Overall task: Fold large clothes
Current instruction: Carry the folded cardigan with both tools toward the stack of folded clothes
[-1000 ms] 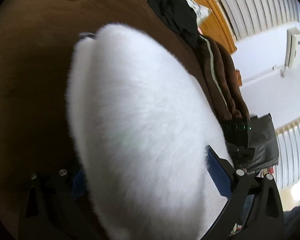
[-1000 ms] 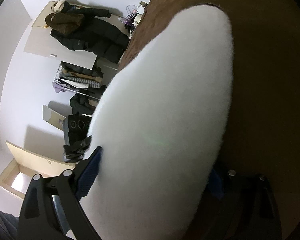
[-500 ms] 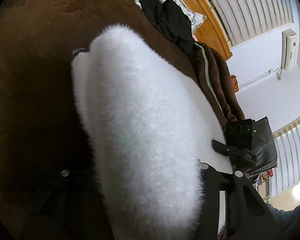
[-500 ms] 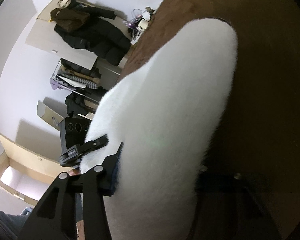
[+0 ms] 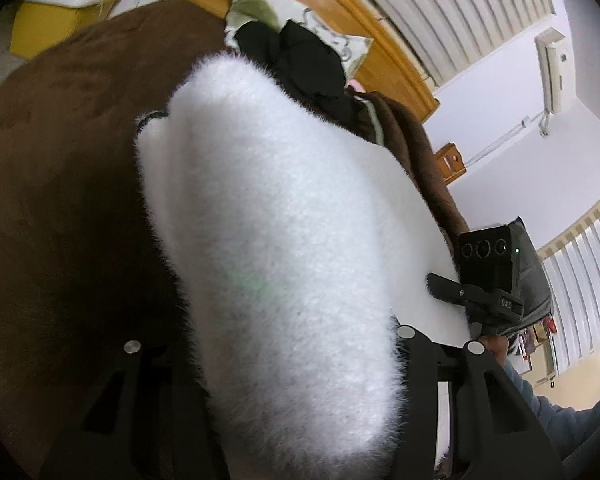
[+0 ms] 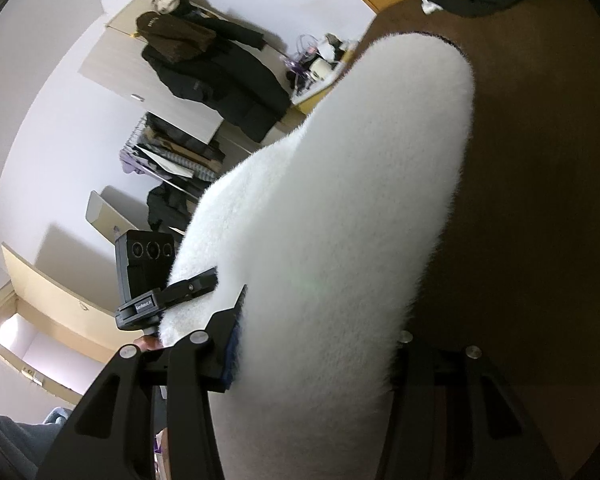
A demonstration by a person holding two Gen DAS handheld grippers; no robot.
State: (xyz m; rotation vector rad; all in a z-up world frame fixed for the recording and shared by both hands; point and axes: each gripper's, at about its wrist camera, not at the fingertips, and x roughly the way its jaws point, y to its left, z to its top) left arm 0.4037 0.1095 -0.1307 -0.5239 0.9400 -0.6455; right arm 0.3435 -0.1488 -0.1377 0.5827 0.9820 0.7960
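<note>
A large fluffy white garment (image 5: 268,208) hangs lifted over the brown bed cover (image 5: 52,168). My left gripper (image 5: 296,356) is shut on its near edge, the fabric bulging between the jaws. My right gripper (image 6: 320,344) is shut on the other end of the same garment (image 6: 340,200). Each wrist view shows the other gripper's camera beside the garment: the right one (image 5: 488,264) and the left one (image 6: 148,272). The fingertips are mostly hidden by the fur.
A black garment (image 5: 300,64) and a brown blanket (image 5: 412,144) lie at the bed's far side by a pillow (image 5: 256,12) and wooden headboard (image 5: 380,52). Dark coats (image 6: 212,72) hang on a wardrobe; a clothes rack (image 6: 168,156) stands below. A yellow box (image 5: 56,24) is beyond the bed.
Both grippers closed on the white garment's edge and lifted it, so more of the room shows behind it. The two grippers stayed side by side.
</note>
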